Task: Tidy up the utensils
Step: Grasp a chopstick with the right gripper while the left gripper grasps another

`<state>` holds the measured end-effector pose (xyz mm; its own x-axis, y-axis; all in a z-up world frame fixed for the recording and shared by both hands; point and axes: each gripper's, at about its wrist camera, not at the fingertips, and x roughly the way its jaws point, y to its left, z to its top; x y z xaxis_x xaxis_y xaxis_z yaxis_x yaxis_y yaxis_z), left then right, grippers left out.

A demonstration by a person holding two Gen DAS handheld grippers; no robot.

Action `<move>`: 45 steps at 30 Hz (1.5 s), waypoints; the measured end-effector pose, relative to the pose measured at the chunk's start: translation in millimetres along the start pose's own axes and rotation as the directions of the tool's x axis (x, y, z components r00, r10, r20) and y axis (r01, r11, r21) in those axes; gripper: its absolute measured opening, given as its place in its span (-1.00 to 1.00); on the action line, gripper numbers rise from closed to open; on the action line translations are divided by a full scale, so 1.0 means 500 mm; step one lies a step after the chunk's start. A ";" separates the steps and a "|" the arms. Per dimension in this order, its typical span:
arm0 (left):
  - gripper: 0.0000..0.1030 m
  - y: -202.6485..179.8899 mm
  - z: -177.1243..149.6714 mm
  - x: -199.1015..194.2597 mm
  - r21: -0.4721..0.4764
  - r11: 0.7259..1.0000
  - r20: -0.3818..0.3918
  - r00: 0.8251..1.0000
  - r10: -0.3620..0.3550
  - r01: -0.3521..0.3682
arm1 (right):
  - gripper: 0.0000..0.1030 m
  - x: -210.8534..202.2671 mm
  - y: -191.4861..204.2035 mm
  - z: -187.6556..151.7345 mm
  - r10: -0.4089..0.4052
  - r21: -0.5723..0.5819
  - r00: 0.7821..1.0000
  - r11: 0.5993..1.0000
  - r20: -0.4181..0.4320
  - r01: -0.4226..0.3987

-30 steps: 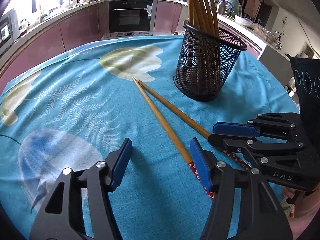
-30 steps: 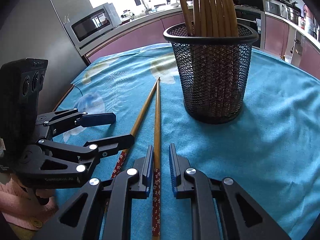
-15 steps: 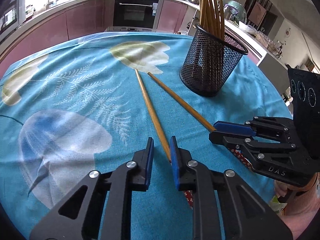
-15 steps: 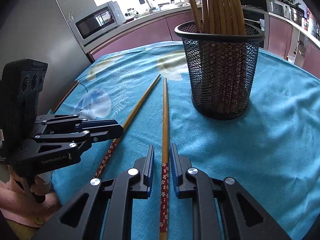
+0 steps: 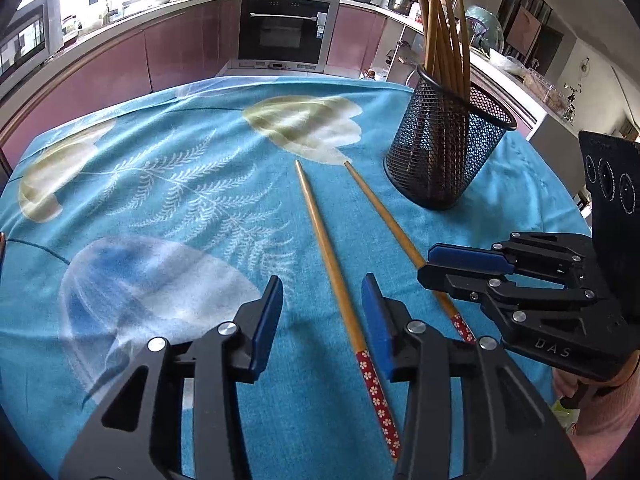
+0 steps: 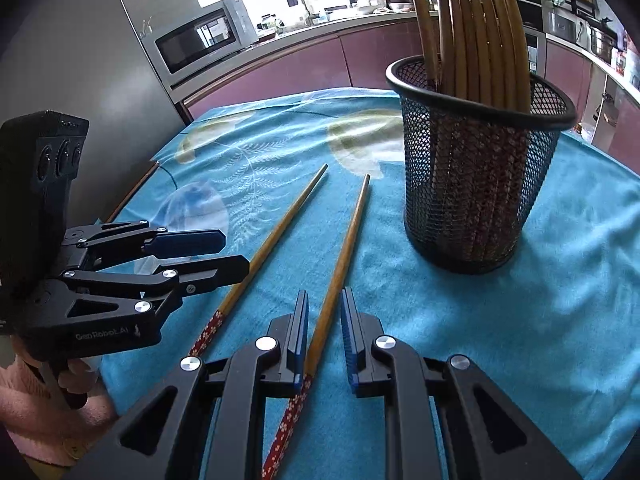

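Note:
Two wooden chopsticks with red flowered ends lie side by side on the blue tablecloth (image 5: 160,184). The left chopstick (image 5: 320,232) lies between the fingers of my left gripper (image 5: 322,312). Its jaws are opening and neither pad presses on the stick. The right chopstick (image 6: 348,232) runs between the narrow jaws of my right gripper (image 6: 325,320). It leans on the left pad, with a gap to the right pad. A black mesh cup (image 6: 472,184) holding several chopsticks stands beyond, to the right.
A grey fridge (image 6: 100,60) and a microwave (image 6: 196,40) stand left of the table. Pink cabinets and an oven (image 5: 284,28) line the far wall. A hand in a pink sleeve (image 6: 24,420) holds the left gripper (image 6: 234,254) at the table's near edge.
The left jaws closed in around the left chopstick, then spread apart again. That chopstick's tip has swung away from the other stick. The right gripper kept its place.

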<state>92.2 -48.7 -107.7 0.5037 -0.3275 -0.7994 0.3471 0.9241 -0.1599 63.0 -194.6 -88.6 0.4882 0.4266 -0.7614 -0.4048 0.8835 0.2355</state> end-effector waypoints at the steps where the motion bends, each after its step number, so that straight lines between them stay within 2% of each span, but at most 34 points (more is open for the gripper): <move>1: -0.22 -0.001 0.004 0.003 0.004 1.000 -0.001 1.000 -0.002 0.002 | -0.69 0.005 0.003 0.005 -0.011 -0.009 1.000 1.000 0.000 0.011; 10: -0.47 -0.013 0.030 0.045 0.025 1.000 -0.029 1.000 0.013 -0.013 | -0.76 0.038 0.007 0.030 -0.069 -0.036 0.998 0.997 0.001 0.069; 13: -0.51 -0.018 0.034 0.054 0.029 0.999 -0.027 0.999 0.018 -0.017 | -0.78 0.042 0.005 0.035 -0.074 -0.035 0.997 0.997 0.001 0.074; 20: -0.81 -0.023 0.041 0.063 0.006 1.000 -0.031 1.000 0.006 -0.006 | -0.89 0.039 -0.009 0.033 -0.051 0.013 0.999 0.999 0.013 0.051; 31: -0.85 -0.026 0.031 0.042 -0.024 1.000 -0.008 1.000 -0.013 0.013 | -0.89 -0.001 -0.021 0.021 -0.007 0.047 0.999 0.999 0.047 0.005; 45: -0.85 -0.031 0.031 -0.046 -0.022 0.998 0.076 0.996 -0.050 0.052 | -0.89 -0.089 -0.011 0.007 0.064 0.026 0.988 0.997 0.142 -0.068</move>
<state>87.2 -58.5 -77.8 0.5440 -0.3873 -0.7444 0.3555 0.9099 -0.2136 46.0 -217.7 -53.9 0.5666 0.5052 -0.6510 -0.4167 0.8572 0.3025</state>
